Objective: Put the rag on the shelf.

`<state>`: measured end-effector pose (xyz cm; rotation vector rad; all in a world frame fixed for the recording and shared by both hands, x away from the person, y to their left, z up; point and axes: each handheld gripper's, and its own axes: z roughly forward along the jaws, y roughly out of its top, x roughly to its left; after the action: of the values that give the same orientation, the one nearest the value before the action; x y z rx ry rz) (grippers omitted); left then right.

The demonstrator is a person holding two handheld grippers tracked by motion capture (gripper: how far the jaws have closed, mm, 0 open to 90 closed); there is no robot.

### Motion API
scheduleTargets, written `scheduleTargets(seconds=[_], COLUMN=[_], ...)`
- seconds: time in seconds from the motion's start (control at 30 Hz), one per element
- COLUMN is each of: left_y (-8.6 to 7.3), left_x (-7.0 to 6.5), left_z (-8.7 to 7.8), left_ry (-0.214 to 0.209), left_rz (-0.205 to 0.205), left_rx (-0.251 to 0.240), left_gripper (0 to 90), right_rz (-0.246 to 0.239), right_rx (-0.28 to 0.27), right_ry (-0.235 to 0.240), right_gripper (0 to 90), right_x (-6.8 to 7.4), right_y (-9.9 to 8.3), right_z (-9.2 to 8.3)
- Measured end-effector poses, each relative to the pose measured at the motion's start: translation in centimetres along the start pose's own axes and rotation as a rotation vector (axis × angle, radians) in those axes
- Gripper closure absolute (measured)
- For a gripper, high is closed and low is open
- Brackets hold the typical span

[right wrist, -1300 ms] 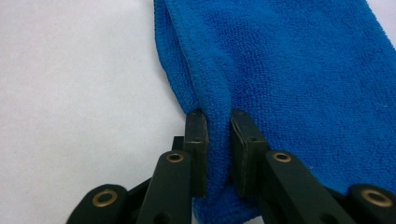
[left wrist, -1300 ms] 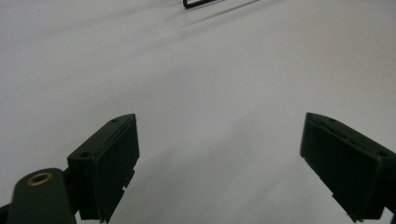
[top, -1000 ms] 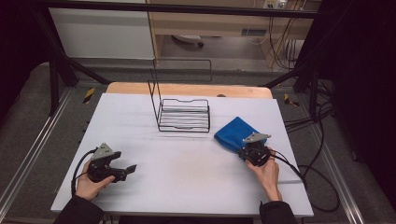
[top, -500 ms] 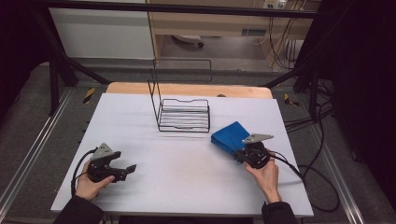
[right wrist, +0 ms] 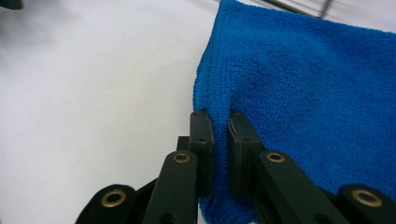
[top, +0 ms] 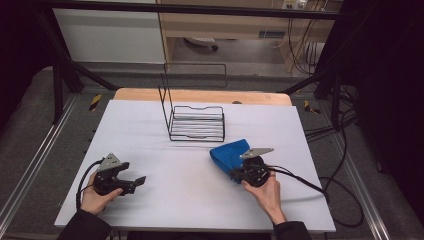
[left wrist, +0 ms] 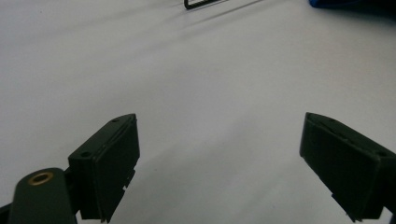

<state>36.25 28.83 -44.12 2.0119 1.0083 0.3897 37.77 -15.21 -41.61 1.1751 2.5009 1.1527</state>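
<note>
My right tongs [right wrist: 219, 128]: clamped on the cloth; a pinched fold of its near edge sits between the two pads, which stand almost together.
My right hand [top: 267, 192]: at the near right of the table, wrapped round the tongs' body, cable trailing off toward 3 o'clock.
Cloth [top: 229, 154]: blue, fuzzy, folded. It lies on the table just beyond my right tongs, spreading from the pads toward 11 o'clock in the high view; in the right gripper view it runs from the pads up toward 1 o'clock.
Cloth's contact: only the near edge is gripped; the rest I see resting on the table, though I cannot tell how much of it is lifted.
My left tongs [left wrist: 219, 154]: apart, wide, nothing between the pads, bare table beneath them.
My left hand [top: 97, 197]: at the near left of the table, holding the tongs low, jaws pointing toward 3 o'clock in the high view.
Cloth from my left tongs: well apart, off toward 2 o'clock; a blue sliver shows at the top right of the left gripper view.
Table [top: 165, 195]: white top, wooden strip along its far edge.
Rack [top: 196, 122]: black wire, at 12 o'clock past the table's middle, near the cloth's far corner but not touching it.
</note>
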Motion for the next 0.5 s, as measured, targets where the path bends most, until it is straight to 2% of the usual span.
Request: scheduleTargets(seconds=[0.23, 0.4, 0.5], left_y=[0.0, 0.0, 0.0], left_x=[0.0, 0.0, 0.0], left_z=[0.0, 0.0, 0.0], left_ry=[0.0, 0.001, 0.002], left_rz=[0.002, 0.001, 0.002], left_rx=[0.003, 0.004, 0.004], left_gripper=[12.1, 12.1, 12.1], right_rz=[0.002, -0.003, -0.013], right_rx=[-0.01, -0.015, -0.022], right_ry=[0.077, 0.113, 0.112], right_gripper=[82.4, 82.5, 82.4], right_x=[2.3, 3.9, 4.7], right_y=[0.2, 0.2, 0.4], right_z=[1.4, 2.5, 3.0])
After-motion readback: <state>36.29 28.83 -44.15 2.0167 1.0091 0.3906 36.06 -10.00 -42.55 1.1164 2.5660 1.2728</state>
